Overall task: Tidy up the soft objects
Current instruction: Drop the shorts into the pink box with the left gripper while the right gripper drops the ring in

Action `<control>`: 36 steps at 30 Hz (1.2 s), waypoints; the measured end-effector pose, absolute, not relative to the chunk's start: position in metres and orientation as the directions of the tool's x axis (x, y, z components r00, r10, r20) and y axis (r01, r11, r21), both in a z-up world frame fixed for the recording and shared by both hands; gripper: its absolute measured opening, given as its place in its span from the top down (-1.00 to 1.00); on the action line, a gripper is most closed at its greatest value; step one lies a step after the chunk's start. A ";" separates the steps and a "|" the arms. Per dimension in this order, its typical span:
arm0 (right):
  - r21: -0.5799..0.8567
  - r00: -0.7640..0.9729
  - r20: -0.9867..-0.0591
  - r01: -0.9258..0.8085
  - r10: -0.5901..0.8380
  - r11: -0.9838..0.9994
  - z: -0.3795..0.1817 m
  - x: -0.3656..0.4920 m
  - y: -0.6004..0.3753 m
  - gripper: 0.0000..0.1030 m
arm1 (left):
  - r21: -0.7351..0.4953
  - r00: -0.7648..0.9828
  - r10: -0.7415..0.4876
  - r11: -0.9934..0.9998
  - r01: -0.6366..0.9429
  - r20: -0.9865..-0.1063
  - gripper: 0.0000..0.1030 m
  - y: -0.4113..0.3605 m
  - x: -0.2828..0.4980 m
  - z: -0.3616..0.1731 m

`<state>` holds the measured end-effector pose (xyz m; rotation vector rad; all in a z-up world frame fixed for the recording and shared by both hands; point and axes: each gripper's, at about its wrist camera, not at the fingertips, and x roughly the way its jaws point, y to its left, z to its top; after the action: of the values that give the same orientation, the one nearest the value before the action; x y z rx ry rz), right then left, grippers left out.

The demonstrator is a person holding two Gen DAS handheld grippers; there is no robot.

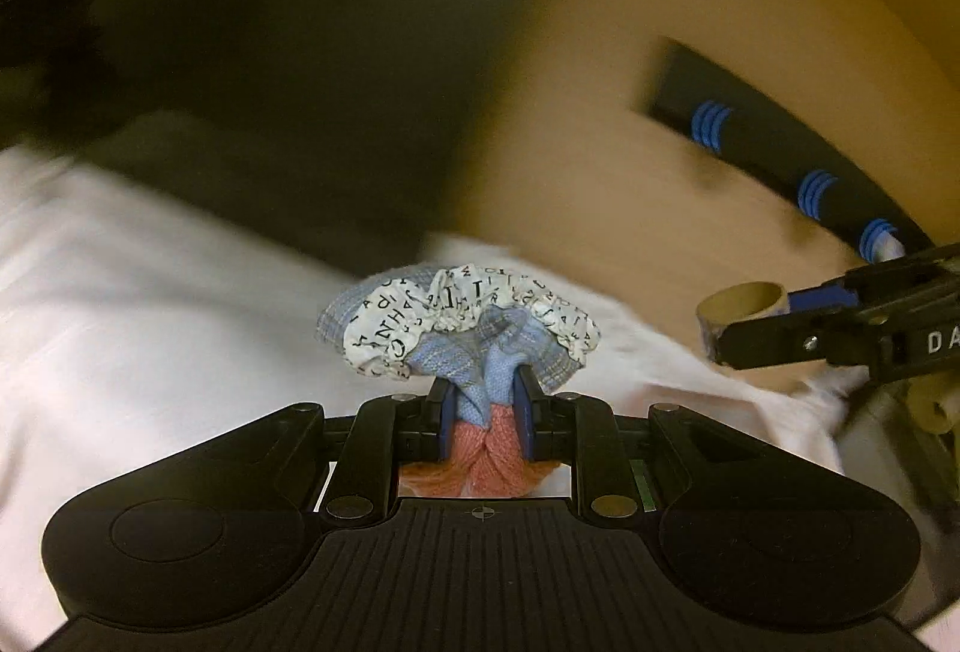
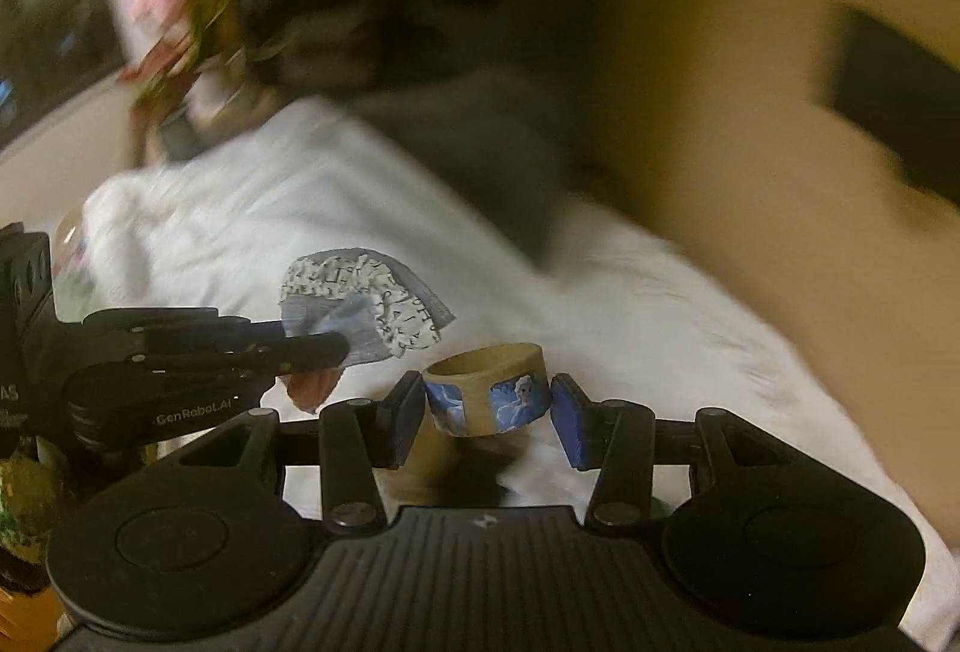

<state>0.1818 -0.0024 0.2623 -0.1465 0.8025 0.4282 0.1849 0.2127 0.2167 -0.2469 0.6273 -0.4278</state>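
The left tool (image 1: 483,412) pinches a bundle of blue, letter-printed white and pink knitted cloth (image 1: 462,331) above the white bedsheet (image 1: 150,292). Beside it, the right tool (image 2: 489,415) clamps a cardboard tape roll with blue picture print (image 2: 487,391).

Background behind white bedding (image 2: 336,208) motion-blurred; colourful clutter (image 2: 180,46) top left unidentifiable.

White bedsheet (image 2: 336,196), dark pillow (image 2: 480,154), tan wall (image 1: 600,70), warm dim light, all motion-blurred
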 end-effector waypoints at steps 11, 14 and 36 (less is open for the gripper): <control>0.072 0.726 -0.687 0.089 -0.016 0.993 0.217 0.112 -0.205 0.11 | -0.315 0.432 -0.675 0.693 0.648 -0.598 0.55 0.006 0.212 0.212; 0.085 0.710 -0.700 0.187 -0.075 0.979 0.199 0.096 -0.241 0.11 | -0.322 0.356 -0.678 0.661 0.677 -0.643 0.54 -0.046 0.225 0.190; 0.100 0.699 -0.700 0.295 -0.144 0.950 0.166 0.070 -0.272 0.11 | -0.345 0.312 -0.679 0.650 0.677 -0.665 0.30 -0.094 0.237 0.135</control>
<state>0.0700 -0.2722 0.1658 0.2112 0.7590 -0.2469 0.2368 -0.0940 0.1353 -0.0017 0.8782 -0.8946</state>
